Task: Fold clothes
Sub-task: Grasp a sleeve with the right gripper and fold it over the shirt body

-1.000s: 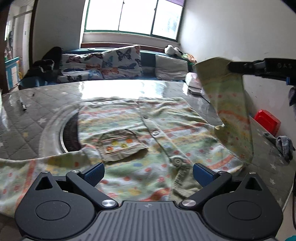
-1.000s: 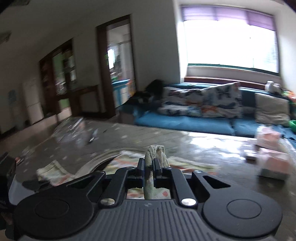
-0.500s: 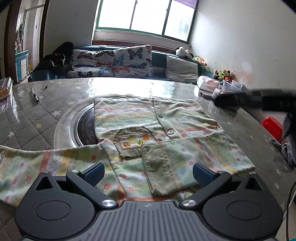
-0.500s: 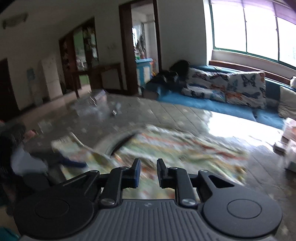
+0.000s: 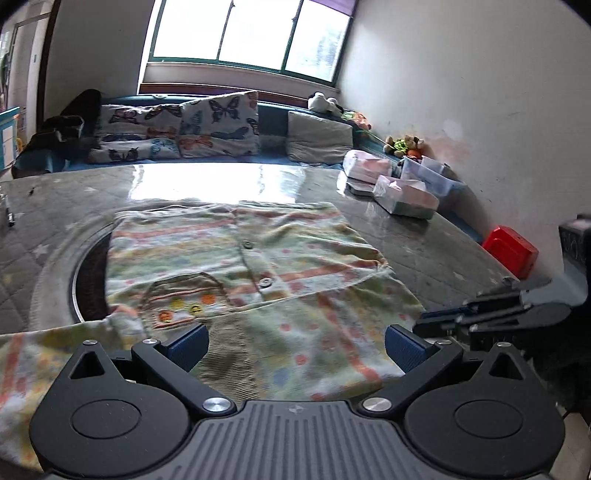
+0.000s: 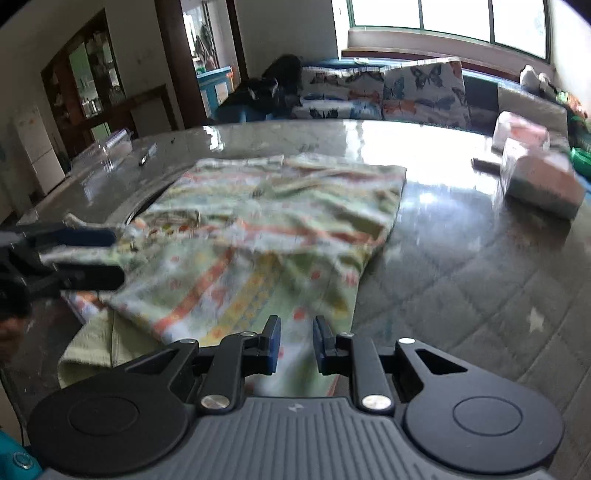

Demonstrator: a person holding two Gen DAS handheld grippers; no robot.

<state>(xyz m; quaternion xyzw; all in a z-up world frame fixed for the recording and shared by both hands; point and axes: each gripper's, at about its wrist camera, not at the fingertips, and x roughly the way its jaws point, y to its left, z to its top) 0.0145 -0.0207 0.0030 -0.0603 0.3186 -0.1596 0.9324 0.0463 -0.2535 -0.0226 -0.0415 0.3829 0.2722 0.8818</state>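
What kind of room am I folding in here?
Most likely a home living room: a blue sofa with butterfly cushions sits under a wide window, and the shirt lies on a big glossy table.

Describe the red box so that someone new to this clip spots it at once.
Start at the big grey table with the patterned shirt on it. Follow its right edge to the white wall: the red box sits there, the only bright red thing, unlike the pale boxes further back.
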